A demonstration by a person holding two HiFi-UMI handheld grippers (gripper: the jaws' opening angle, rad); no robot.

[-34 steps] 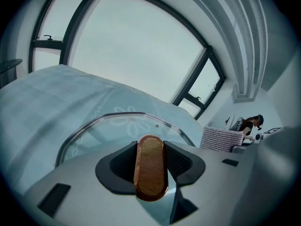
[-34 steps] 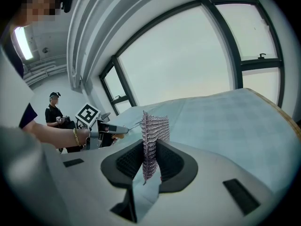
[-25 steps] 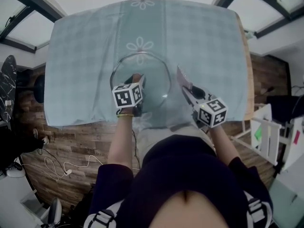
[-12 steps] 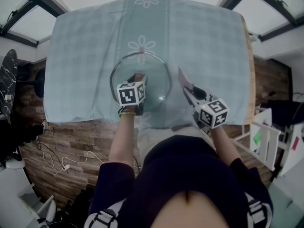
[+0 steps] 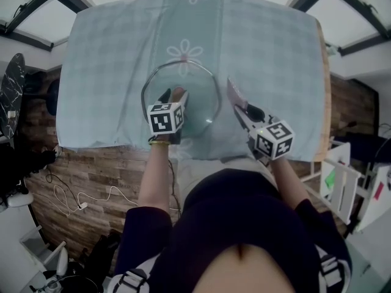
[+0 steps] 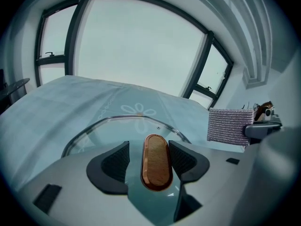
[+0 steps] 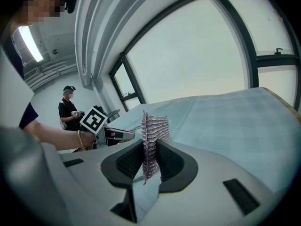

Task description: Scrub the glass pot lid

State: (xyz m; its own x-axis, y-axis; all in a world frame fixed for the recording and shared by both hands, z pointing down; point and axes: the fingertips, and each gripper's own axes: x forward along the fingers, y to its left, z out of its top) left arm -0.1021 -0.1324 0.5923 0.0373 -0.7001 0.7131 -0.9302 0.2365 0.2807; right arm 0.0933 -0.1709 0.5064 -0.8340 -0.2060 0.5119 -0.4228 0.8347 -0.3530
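L tongs [image 5: 175, 95] point down at the middle of the glass pot lid [image 5: 201, 99]. Their jaws have just been opening & now stand wide. The lid's wooden knob [image 6: 155, 161] is btwn them w/ a clear gap each side, so neither pad presses it & nothing is gripped. Knob is oval w/ a copper-coloured rim, its long axis running away from the L tongs. Lid lies flat, knob up, on the checked tablecloth [image 5: 263, 54]. Its metal rim curves round ahead of the L jaws & out to both sides. A printed flower [image 5: 185, 49] sits just past the lid's far edge, straight ahead of the L tongs.

R tongs [image 7: 149, 161] are clamped on a scrub cloth [image 7: 154, 126], a greyish-purple mesh piece held on edge. Most of it sticks up past the jaw tips & a short bit hangs below. R tongs are to the right of the L tongs, just outside the lid's rim. The cloth is near the glass but apart from it.

Bench [image 5: 325, 90] shows a wooden edge further right of the R tongs. In the right gripper view a 2nd person [image 7: 69, 108] is in the background, beyond the L tongs.
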